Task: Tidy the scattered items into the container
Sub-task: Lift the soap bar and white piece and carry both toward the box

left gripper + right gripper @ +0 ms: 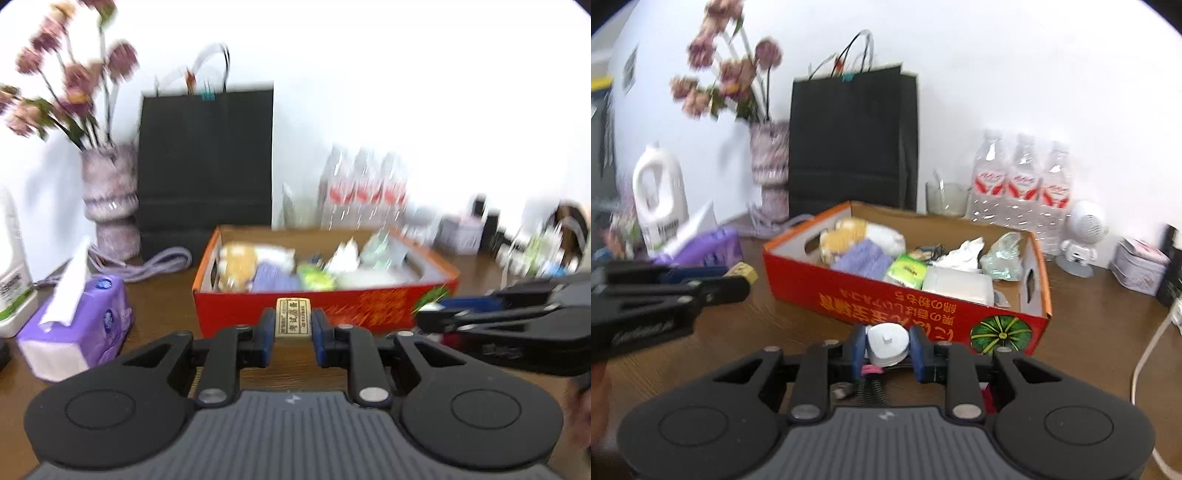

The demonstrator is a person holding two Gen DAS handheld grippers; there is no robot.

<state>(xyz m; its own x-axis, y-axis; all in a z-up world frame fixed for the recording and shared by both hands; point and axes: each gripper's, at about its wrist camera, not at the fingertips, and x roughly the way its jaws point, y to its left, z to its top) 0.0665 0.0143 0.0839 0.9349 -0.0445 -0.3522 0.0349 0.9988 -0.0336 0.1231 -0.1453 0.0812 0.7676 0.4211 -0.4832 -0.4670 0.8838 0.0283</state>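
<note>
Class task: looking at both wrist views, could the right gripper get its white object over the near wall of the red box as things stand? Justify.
Probably yes. The right gripper, jaws shut on the white object, faces the red box near wall with only bare table between. The left gripper sits off to the side.

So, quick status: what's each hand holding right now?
Left gripper shut on yellow eraser. Right gripper shut on white cap-like piece. Red box ahead, path clear.
</note>
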